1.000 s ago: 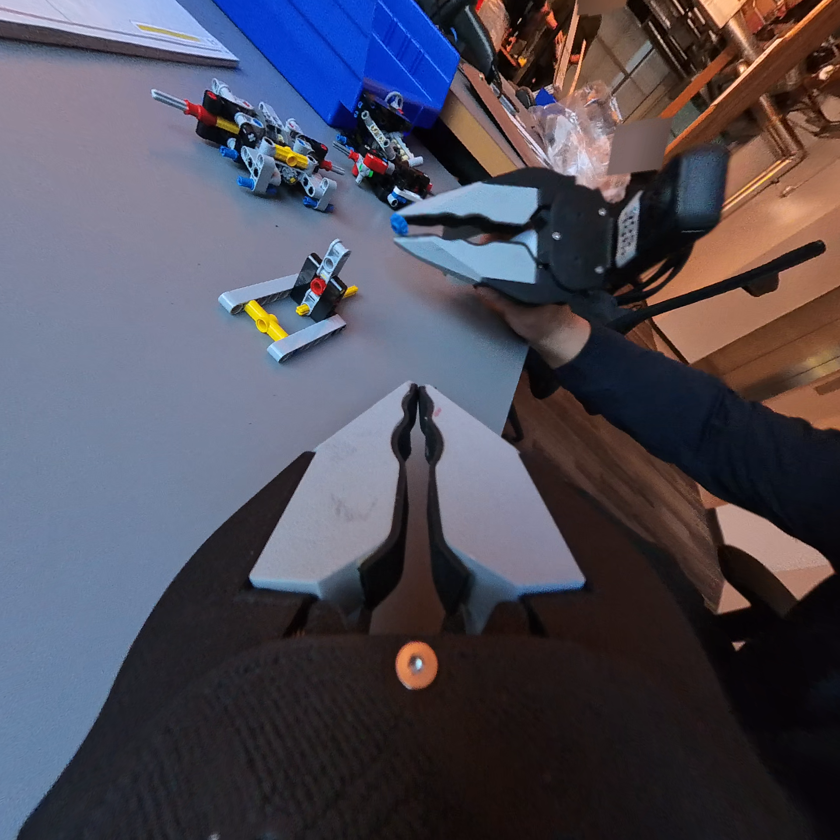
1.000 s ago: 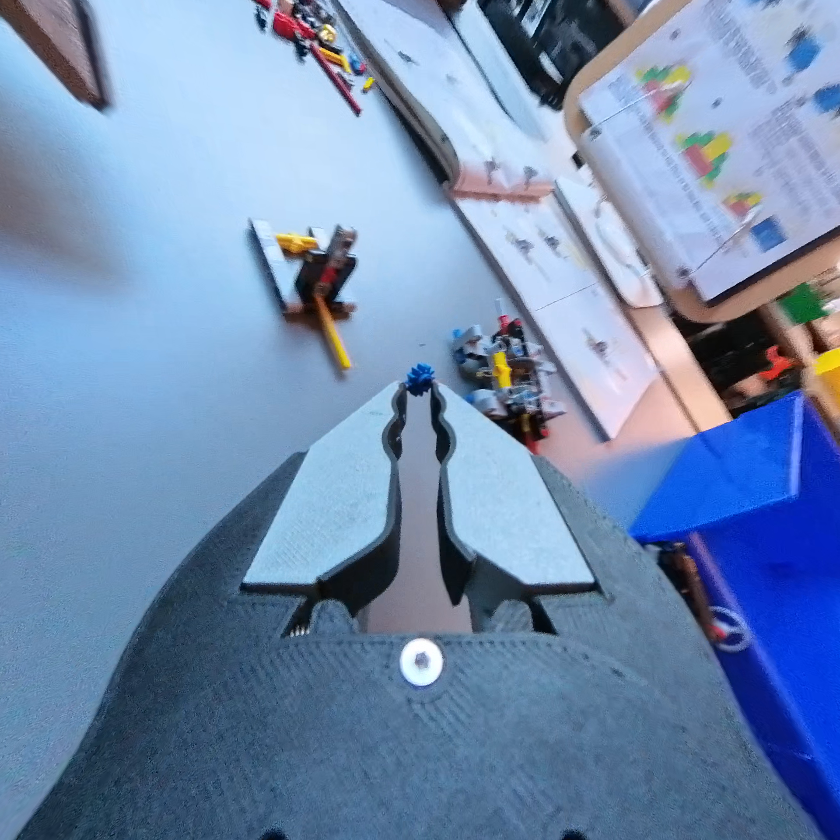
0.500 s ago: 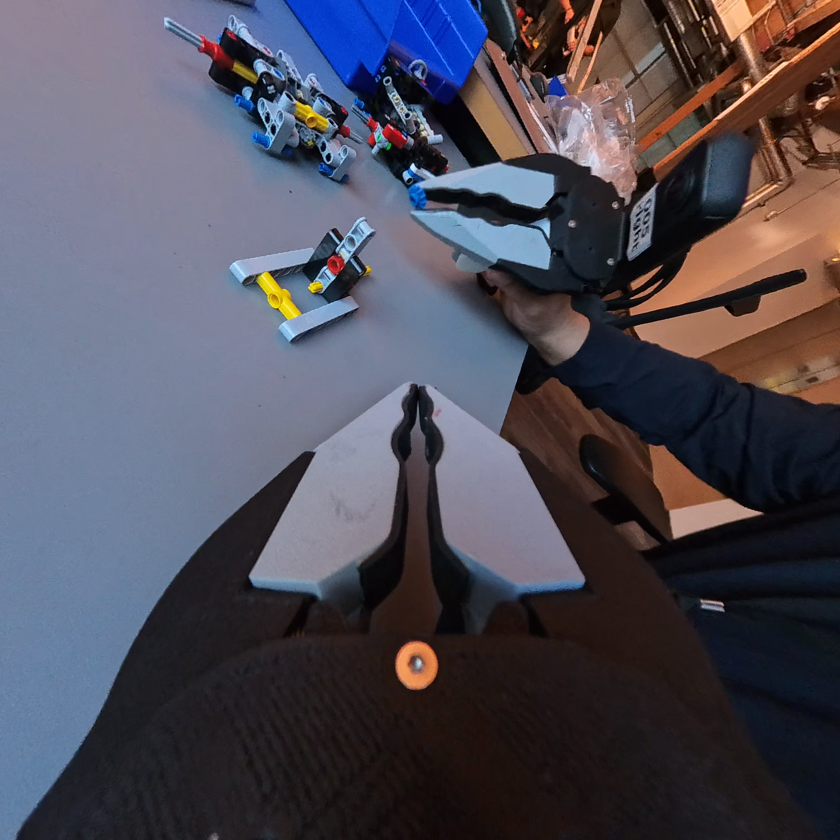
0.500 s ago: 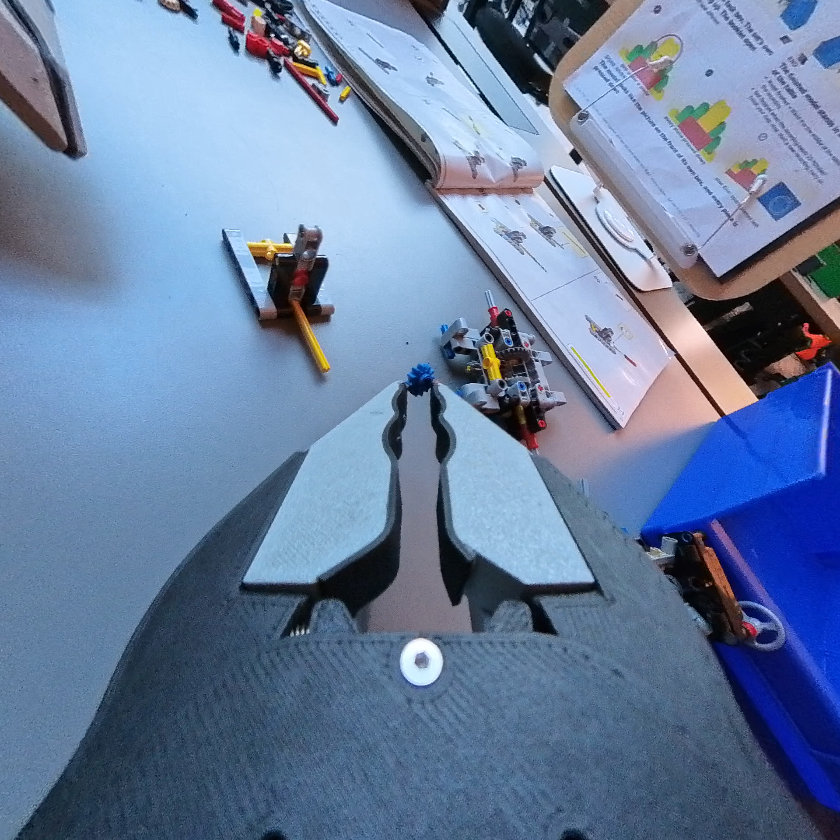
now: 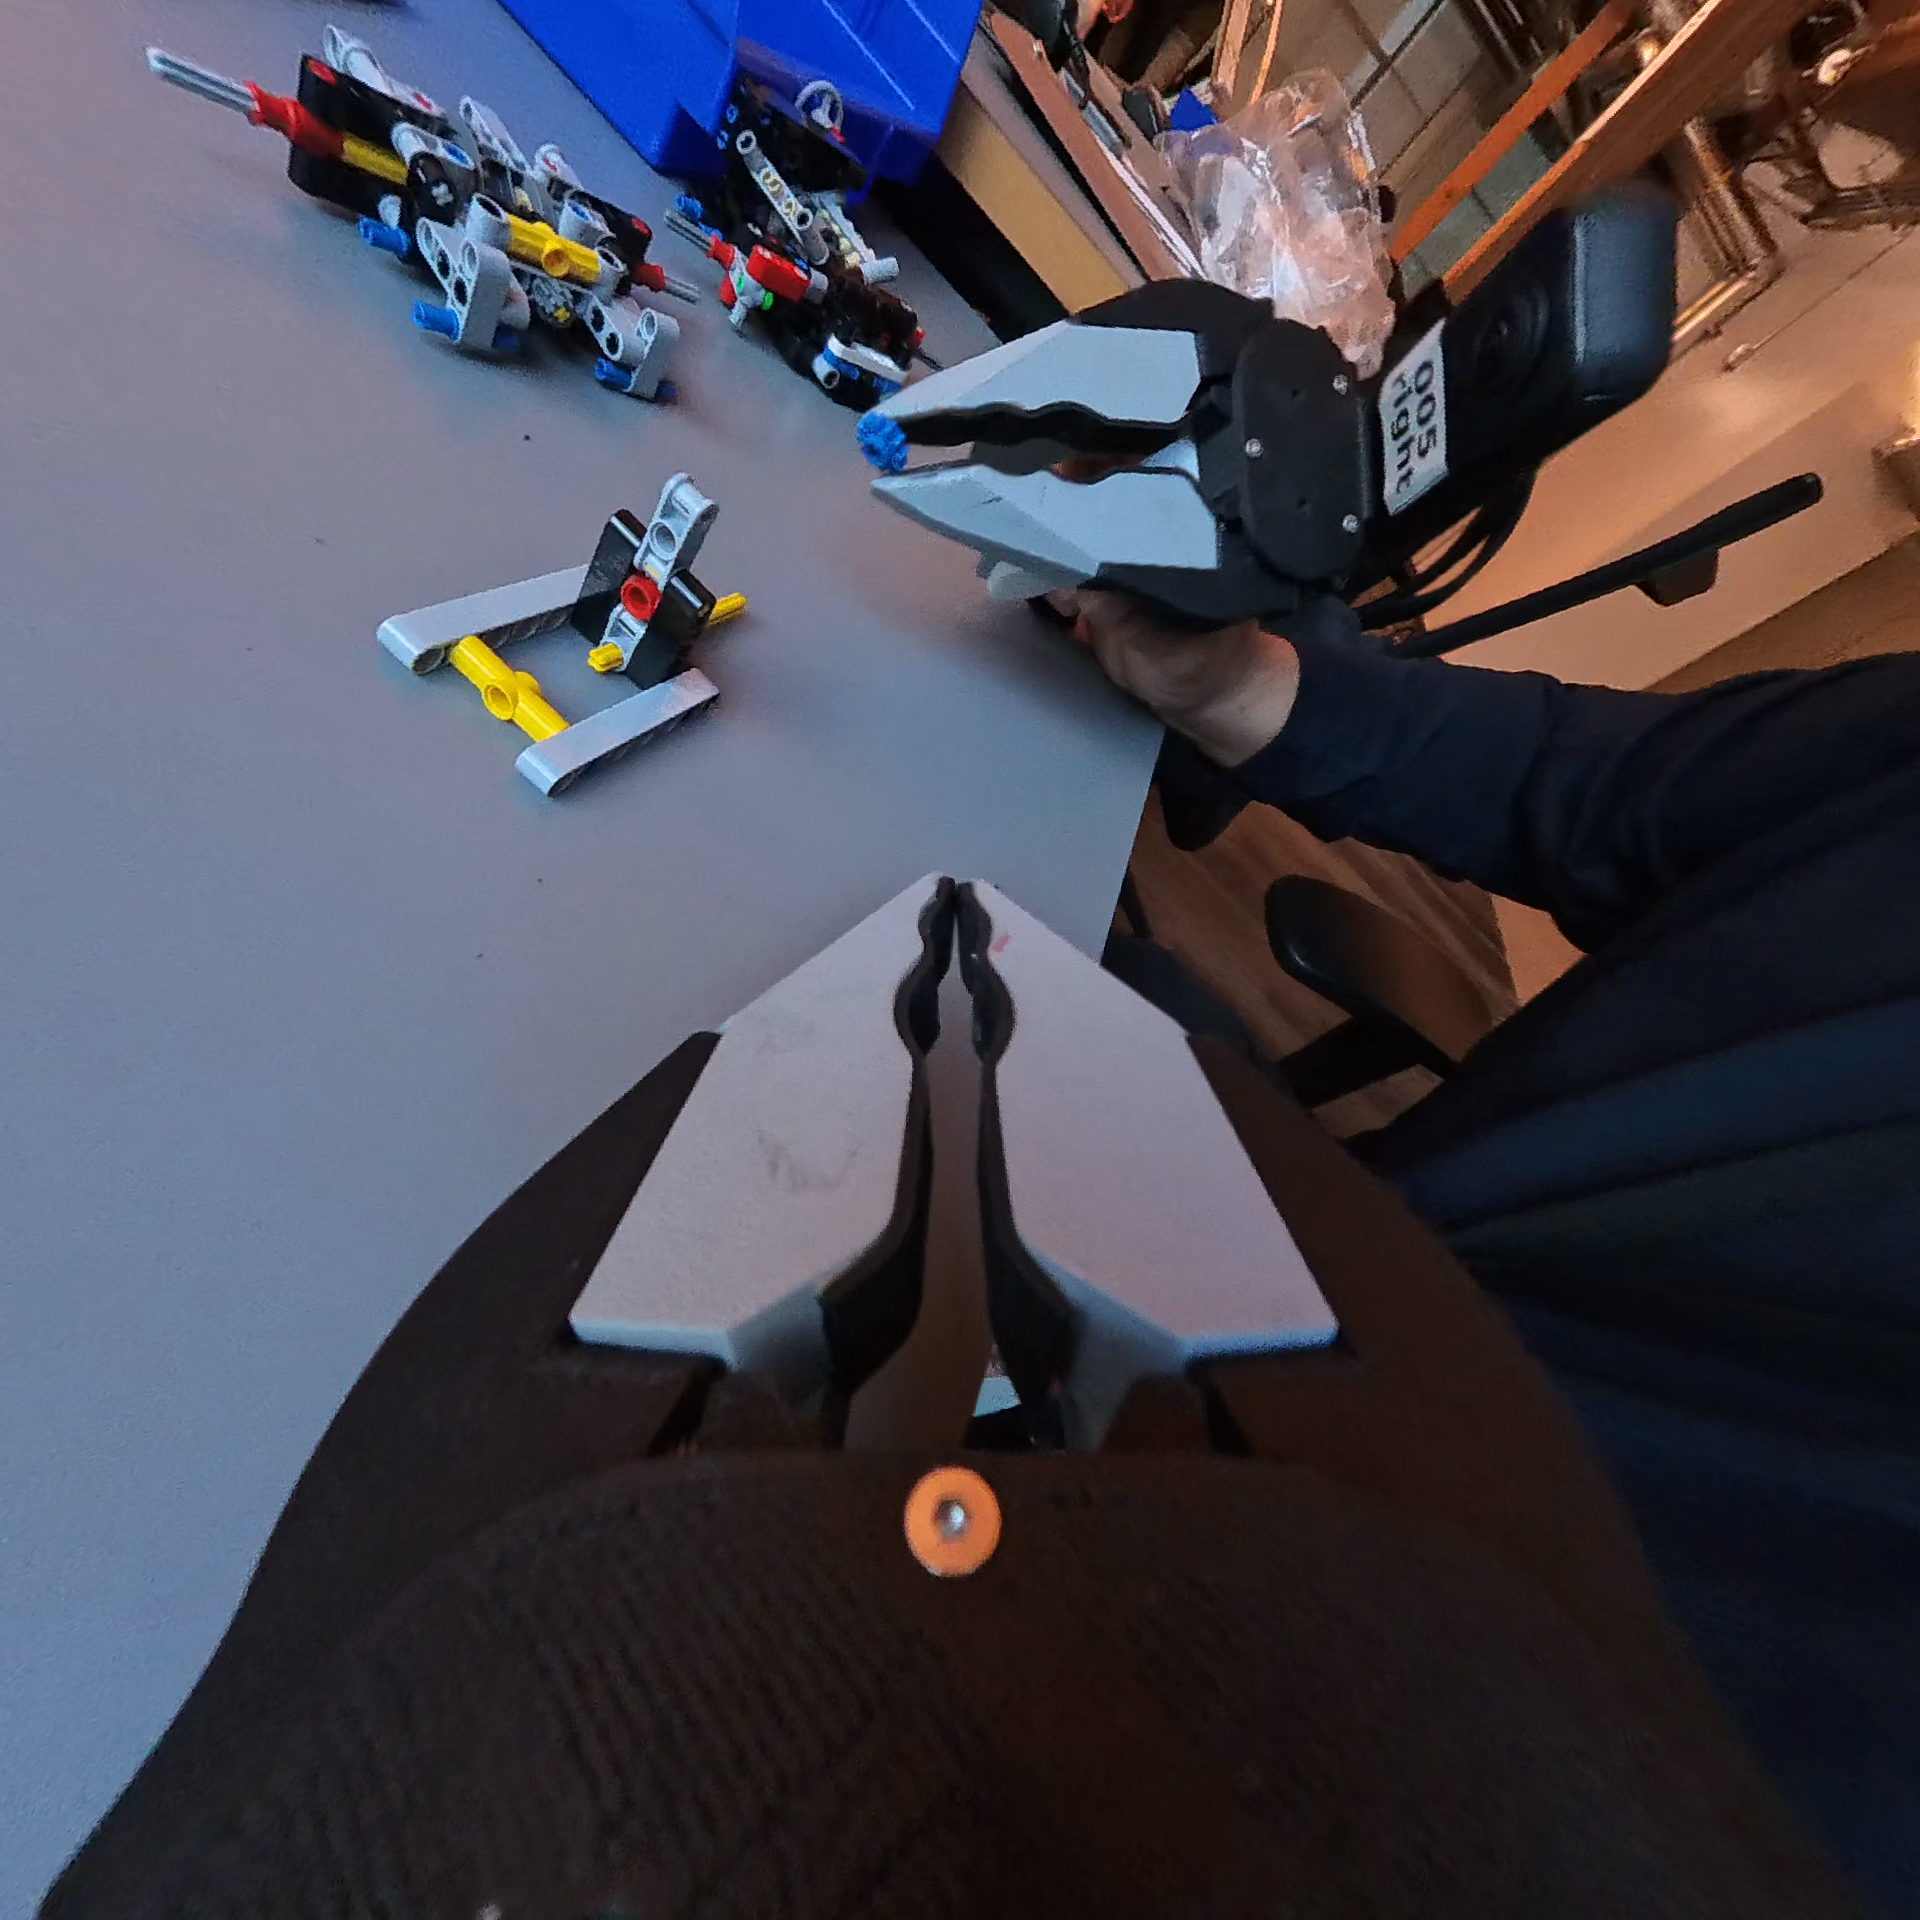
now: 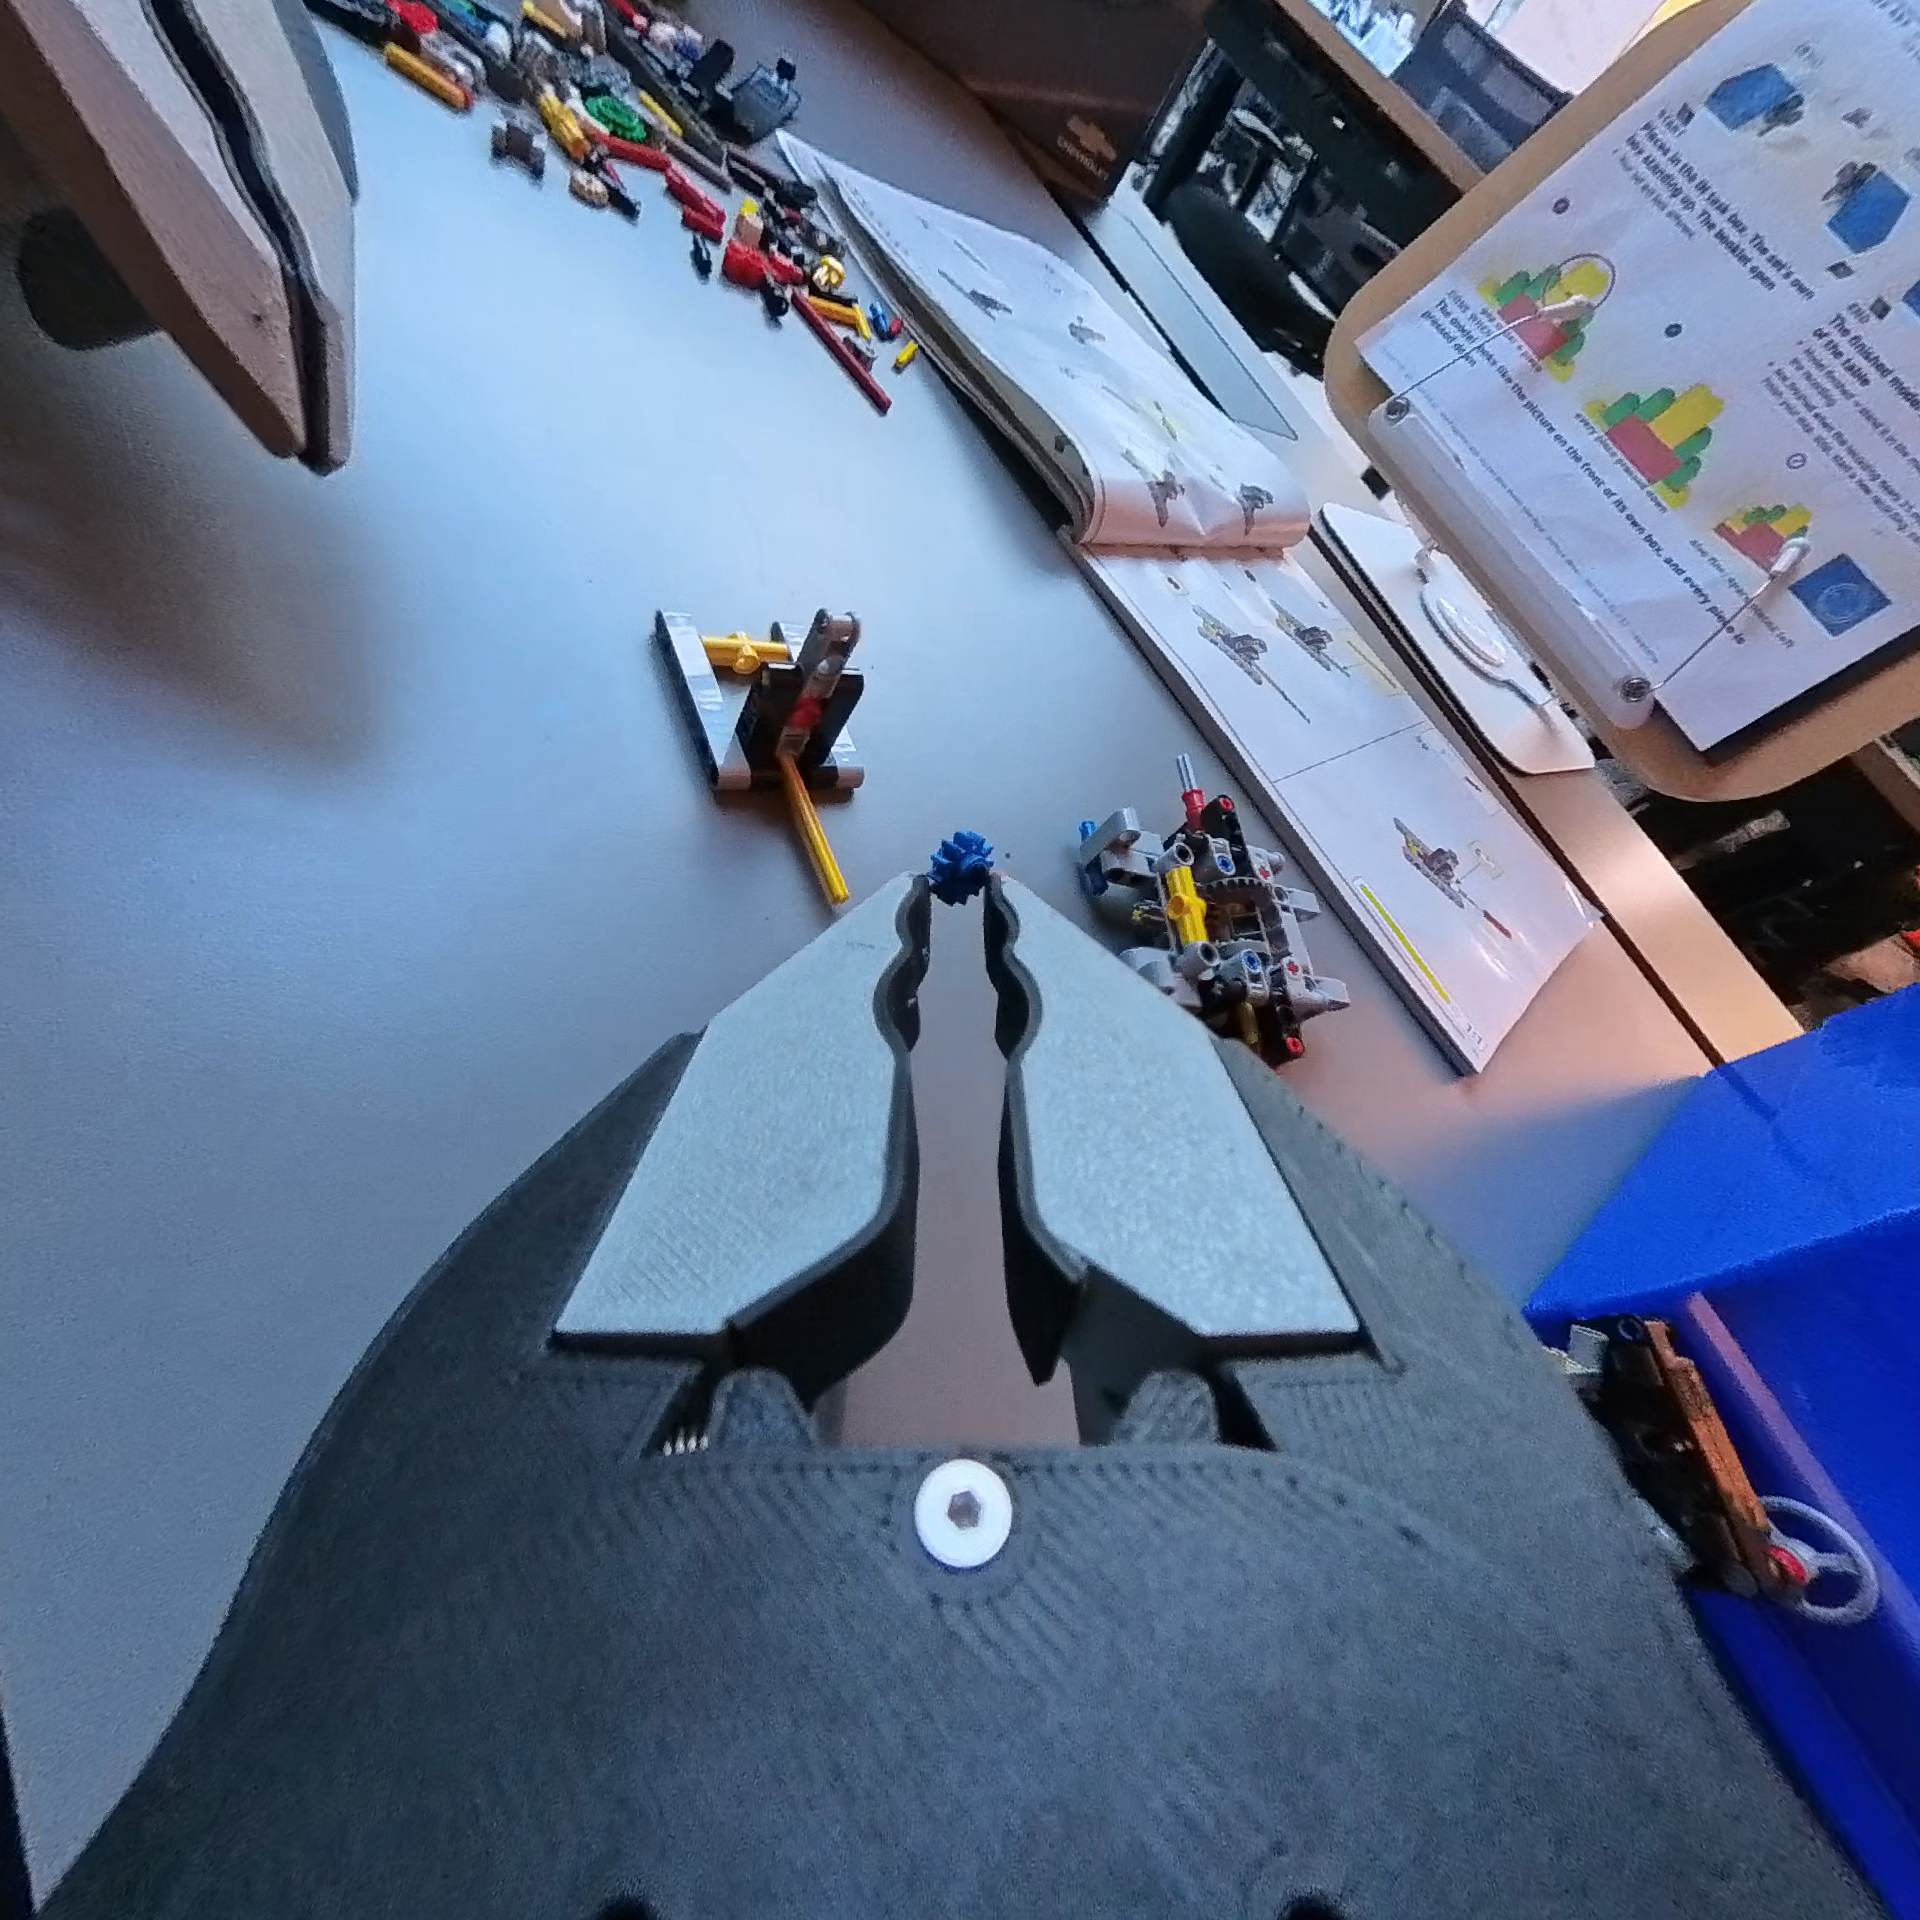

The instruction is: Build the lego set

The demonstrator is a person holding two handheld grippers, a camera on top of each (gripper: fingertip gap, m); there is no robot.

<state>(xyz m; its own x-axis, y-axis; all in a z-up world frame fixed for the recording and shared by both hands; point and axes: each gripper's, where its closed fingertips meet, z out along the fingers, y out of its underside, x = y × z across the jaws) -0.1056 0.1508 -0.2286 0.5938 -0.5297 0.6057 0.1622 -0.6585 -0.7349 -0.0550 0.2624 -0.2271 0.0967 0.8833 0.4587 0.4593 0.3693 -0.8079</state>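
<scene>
Grey table point(image 5: 260, 987): broad bare surface on the near side, with its edge running close under both grippers on the person's side. Blue bin point(image 6: 1766, 1247) stands at the right, just beyond the right gripper. An open instruction booklet point(image 6: 1299, 665) lies along the far edge.

Larger grey-and-black brick assembly point(image 6: 1216, 935) sits beside the booklet. A smaller frame assembly point(image 6: 769, 707) with grey beams and a yellow axle stands apart in the middle of the table. Loose parts point(image 6: 665, 135) are scattered at the far end.

Right gripper point(image 6: 961, 883) is held above the table, its tips pinching a small blue gear point(image 6: 961, 864) at the very ends of the fingers. Left gripper point(image 5: 954, 894) is pressed together on nothing, near the table edge.

Risk, as judged: the gear is gripped only by its teeth at the fingertips (little purchase), so a twist or knock could flick it out, and it might roll off the nearby edge. Open room lies left of the frame assembly.
</scene>
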